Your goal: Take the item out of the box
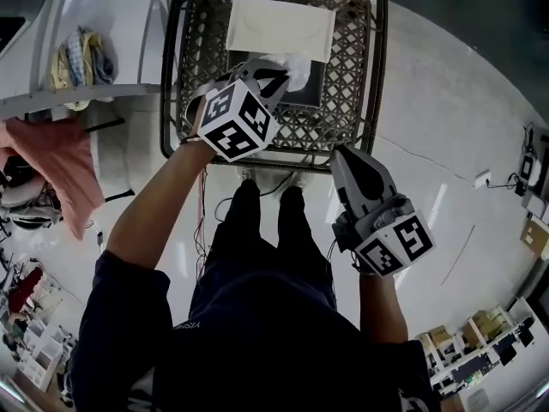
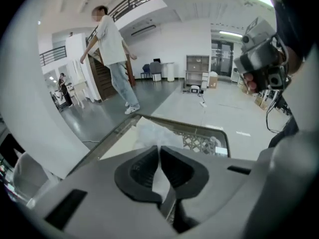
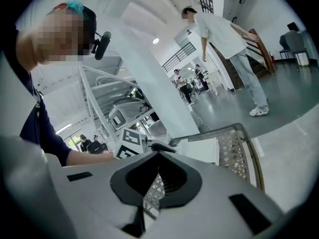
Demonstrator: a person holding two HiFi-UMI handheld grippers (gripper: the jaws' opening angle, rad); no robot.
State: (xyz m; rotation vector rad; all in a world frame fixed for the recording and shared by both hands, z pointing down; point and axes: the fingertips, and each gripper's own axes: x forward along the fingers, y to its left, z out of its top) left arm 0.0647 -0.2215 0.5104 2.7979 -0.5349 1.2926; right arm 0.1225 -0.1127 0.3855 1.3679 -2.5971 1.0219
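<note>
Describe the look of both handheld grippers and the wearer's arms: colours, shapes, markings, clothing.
The left gripper and the right gripper match: smooth light-grey shells, dark ridged jaw pads, and a white cube printed with black square markers at the rear. Each shell tapers to a rounded nose. The person wears a dark navy short-sleeved top, and the forearms are uncovered.

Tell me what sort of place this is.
Probably a large indoor workshop or lab hall, not a home: a wide polished grey floor, a staircase leading to a railed upper level, and racks of boxes along one edge.
</note>
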